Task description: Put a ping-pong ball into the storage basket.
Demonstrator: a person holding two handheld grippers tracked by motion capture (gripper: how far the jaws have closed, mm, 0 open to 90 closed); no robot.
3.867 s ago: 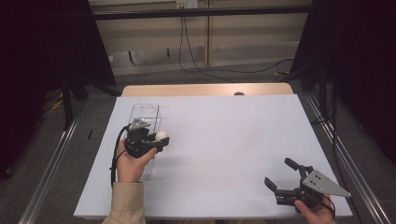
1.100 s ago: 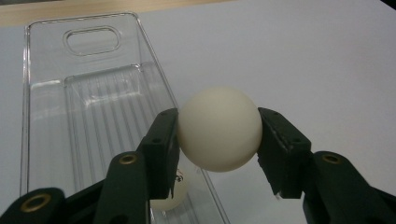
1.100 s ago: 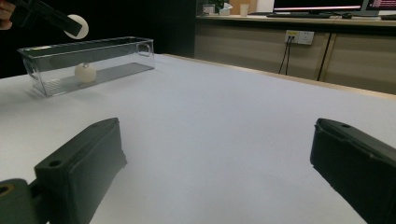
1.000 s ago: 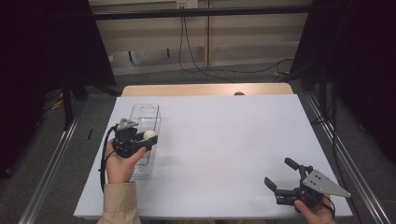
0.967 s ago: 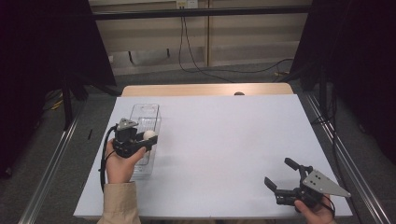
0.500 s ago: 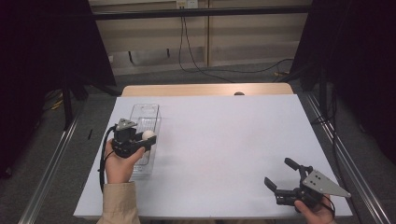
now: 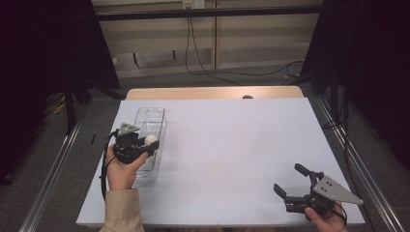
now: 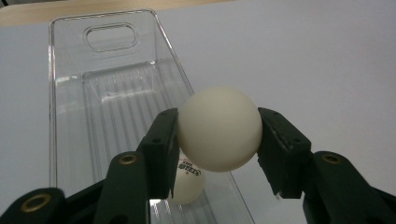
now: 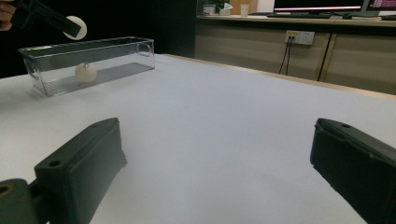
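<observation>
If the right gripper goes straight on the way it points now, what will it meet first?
Probably nothing soon: the right gripper points over bare white table. The clear tray lies off to the left of that line, though depth is hard to judge.

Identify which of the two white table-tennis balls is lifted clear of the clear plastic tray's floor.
The plain white table-tennis ball clamped in the left tool. The other, printed ball lies on the clear plastic tray floor below it.
</observation>
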